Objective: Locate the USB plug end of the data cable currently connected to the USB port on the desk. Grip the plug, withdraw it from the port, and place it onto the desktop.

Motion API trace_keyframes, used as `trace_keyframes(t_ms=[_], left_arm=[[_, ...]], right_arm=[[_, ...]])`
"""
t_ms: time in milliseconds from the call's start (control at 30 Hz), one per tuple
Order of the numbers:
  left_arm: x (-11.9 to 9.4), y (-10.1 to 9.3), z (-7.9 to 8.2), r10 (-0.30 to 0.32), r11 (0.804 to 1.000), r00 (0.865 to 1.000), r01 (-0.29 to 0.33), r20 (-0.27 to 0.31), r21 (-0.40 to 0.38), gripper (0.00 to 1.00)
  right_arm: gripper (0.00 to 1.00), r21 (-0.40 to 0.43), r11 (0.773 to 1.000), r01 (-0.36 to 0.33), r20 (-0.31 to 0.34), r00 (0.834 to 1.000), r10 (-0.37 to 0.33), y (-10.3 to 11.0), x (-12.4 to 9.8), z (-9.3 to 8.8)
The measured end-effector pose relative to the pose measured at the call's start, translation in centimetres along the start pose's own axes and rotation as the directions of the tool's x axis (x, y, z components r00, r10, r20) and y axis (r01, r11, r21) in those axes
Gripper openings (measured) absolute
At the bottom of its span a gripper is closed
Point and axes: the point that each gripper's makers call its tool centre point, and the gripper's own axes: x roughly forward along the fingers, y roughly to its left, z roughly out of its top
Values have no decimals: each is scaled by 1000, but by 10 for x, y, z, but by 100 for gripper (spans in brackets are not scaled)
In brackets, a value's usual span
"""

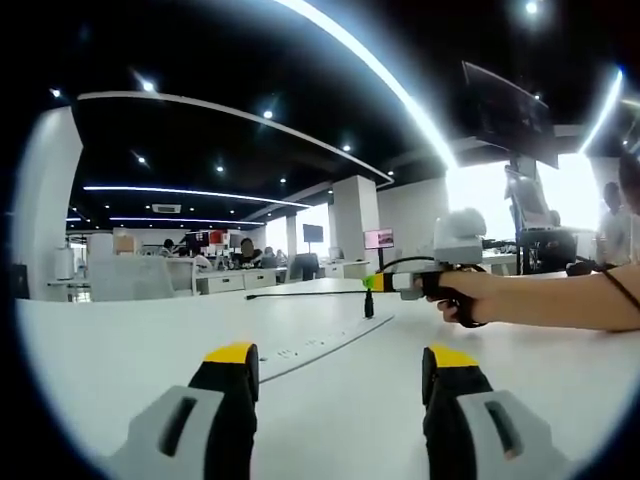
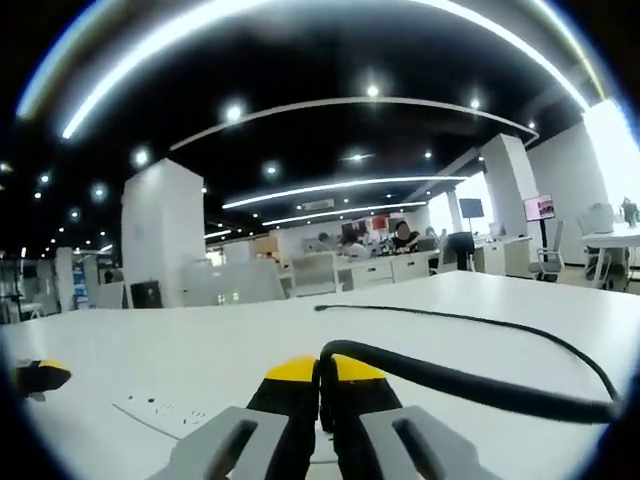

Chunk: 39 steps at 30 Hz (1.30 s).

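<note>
Right gripper (image 2: pixel 322 378) clamped on the cable (image 2: pixel 470 385) just behind the plug, above the power strip (image 1: pixel 320 345) at mid-desk (image 1: pixel 120 350). Left gripper (image 1: pixel 340 365) wide open, empty, nearer. Best pulled straight up, without twisting, then laid flat beside the strip.

We list a glossy black rubber data cable (image 2: pixel 470 382), a plain white desktop (image 2: pixel 400 310), and yellow-tipped black gripper jaws.
</note>
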Motion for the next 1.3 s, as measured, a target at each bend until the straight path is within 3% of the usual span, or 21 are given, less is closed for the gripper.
trace_keyframes(t_ms=[67,333,633,933,1100,1200,1300], left_arm=[[0,0,0,0,1000,1000,0,-1,1,66],[0,0,0,0,1000,1000,0,0,2,66],[0,0,0,1,1000,1000,-1,-1,2,67],[0,0,1,1,1000,1000,-1,-1,3,67],[0,0,1,1,1000,1000,-1,-1,3,67],[0,0,0,2,1000,1000,-2,-2,4,67],[0,0,0,2,1000,1000,-2,-2,4,67]], right_arm=[[6,46,999,-5,8,1000,5,-3,2,0],[6,-120,993,-8,-16,1000,6,11,7,1],[6,1,1000,-4,-1,1000,4,-1,2,2],[6,-129,992,-12,-21,1000,10,13,2,1],[6,1,1000,-3,0,1000,3,-2,-1,2],[6,5,1000,-5,4,1000,5,-2,0,2],[6,-65,998,-10,-8,1000,9,4,5,3]])
